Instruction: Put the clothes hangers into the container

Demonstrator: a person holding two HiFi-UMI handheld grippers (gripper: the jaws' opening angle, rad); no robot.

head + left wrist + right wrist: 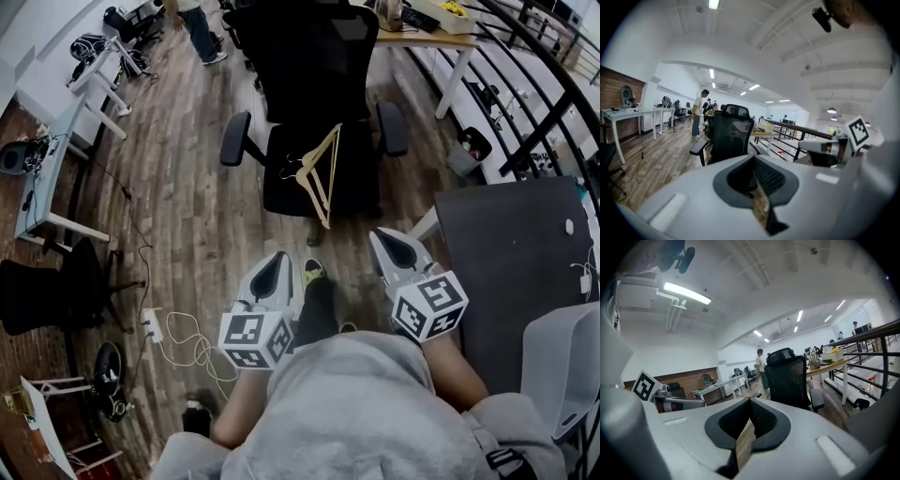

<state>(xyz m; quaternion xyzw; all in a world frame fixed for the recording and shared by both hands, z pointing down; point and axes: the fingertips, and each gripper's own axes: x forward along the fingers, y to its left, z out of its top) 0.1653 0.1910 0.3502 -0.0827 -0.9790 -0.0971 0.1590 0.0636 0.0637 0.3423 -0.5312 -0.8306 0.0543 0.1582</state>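
A few wooden clothes hangers (319, 173) lie in a loose pile on the seat of a black office chair (314, 84), straight ahead of me in the head view. My left gripper (279, 262) and right gripper (391, 240) are held side by side near my body, short of the chair, both pointing at it. Each is shut with nothing between its jaws. The left gripper view looks past the closed left gripper (753, 180) at the chair (729, 133). The right gripper view looks past the closed right gripper (749, 417) at the chair (787, 378).
A dark table (516, 262) stands at my right, with a pale grey bin-like thing (562, 366) by its near corner. A black railing (544, 103) runs along the right. White desks (56, 159), cables (178, 342) and another chair (56, 291) are at left. A person (199, 28) stands far back.
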